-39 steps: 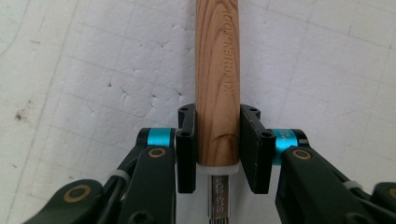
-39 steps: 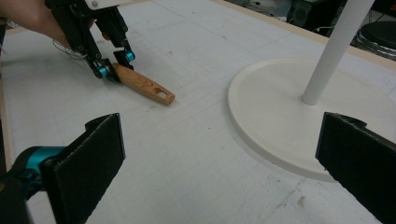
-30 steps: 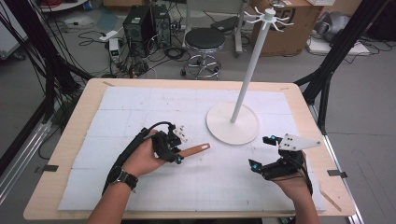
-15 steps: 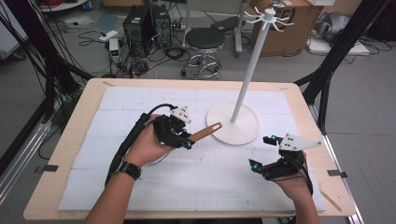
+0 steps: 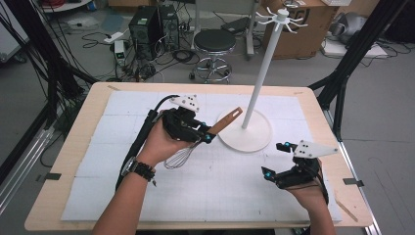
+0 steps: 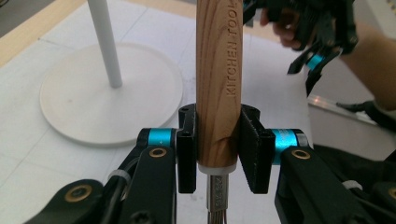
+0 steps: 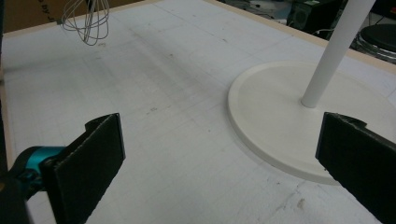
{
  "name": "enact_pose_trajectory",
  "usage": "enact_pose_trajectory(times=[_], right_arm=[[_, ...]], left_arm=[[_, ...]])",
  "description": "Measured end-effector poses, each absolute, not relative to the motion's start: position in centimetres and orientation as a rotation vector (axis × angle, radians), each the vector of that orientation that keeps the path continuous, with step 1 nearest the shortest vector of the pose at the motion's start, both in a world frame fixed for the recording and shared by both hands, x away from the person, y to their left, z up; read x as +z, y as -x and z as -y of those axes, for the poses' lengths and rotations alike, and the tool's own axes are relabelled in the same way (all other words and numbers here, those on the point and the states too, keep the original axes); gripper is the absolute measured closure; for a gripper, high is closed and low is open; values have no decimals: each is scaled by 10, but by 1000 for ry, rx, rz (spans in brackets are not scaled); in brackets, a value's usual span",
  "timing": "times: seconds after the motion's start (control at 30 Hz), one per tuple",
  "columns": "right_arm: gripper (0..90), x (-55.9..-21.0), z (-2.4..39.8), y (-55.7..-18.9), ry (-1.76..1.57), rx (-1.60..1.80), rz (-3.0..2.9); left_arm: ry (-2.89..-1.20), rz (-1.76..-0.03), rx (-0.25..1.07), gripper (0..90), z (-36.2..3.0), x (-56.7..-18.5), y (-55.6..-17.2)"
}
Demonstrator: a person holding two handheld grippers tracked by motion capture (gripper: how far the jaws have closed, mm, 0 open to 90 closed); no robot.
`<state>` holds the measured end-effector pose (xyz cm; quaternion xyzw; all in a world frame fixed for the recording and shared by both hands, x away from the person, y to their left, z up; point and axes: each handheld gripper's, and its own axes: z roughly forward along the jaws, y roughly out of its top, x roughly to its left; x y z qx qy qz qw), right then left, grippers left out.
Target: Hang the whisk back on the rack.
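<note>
- The left gripper [image 5: 203, 133] pinches the whisk [image 5: 222, 123] by its wooden handle, lifted just beside the stand [image 5: 244, 137].
- The right gripper [image 5: 281, 164], jaws spread and empty, rests near the stand's base.
- Probably the step is hanging; next, the handle's slot must reach a top hook.

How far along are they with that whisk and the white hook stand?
Picked up: the left gripper has its jaws clamped on the whisk handle, wires off the mat. In hand: carrying it near the stand. Left, probably: hanging it on a top hook. The right gripper waits open.
</note>
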<state>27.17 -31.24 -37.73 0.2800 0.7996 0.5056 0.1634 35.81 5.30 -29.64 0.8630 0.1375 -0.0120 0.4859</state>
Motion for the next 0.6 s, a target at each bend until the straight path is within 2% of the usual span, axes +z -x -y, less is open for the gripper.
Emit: enact_pose_trajectory(times=[0.6], right_arm=[[2, -375, 316, -270, -792, 1446, -2269]], left_arm=[[-2056, -276, -7, 705, -28, -250, -376]])
